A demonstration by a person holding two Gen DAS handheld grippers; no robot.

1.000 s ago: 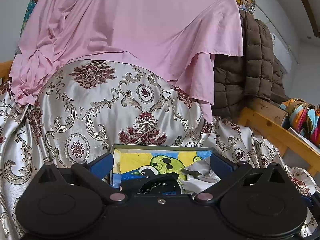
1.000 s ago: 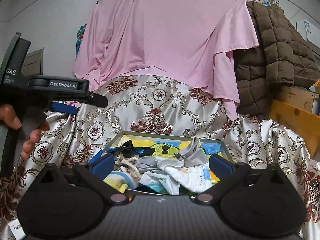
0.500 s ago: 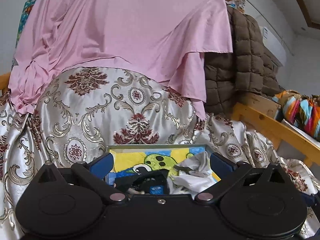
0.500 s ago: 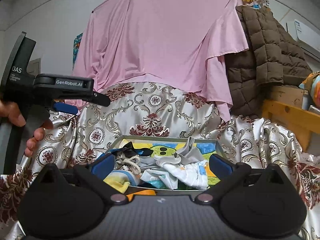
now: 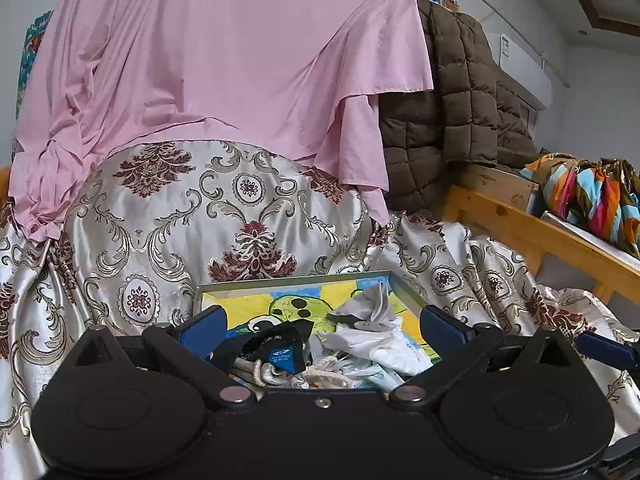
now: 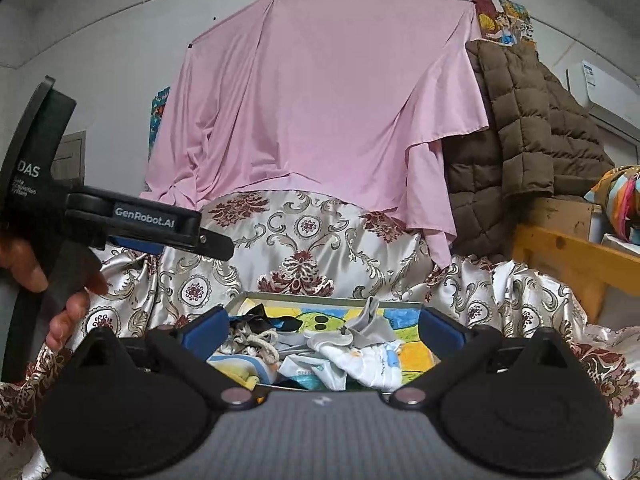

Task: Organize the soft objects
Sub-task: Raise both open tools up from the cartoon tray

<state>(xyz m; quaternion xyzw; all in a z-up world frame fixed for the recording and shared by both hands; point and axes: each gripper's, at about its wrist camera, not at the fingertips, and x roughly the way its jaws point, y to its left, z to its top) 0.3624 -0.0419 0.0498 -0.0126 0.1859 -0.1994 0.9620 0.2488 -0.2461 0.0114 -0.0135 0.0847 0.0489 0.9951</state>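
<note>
— How are the hands placed?
— Both point level over the tray [image 6: 334, 295]. The left gripper [image 5: 320, 326] and right gripper [image 6: 322, 326] have their tongs spread wide, holding nothing. The left hand [image 6: 60, 292] grips its handle beside the right.
— And the soft things?
— The pile of small clothes [image 6: 344, 354] lies in the tray on the patterned satin cloth [image 5: 168, 216].

A pink sheet [image 6: 320, 92] hangs on a grey wall [image 6: 120, 40] beside a wooden frame [image 5: 532, 236].
</note>
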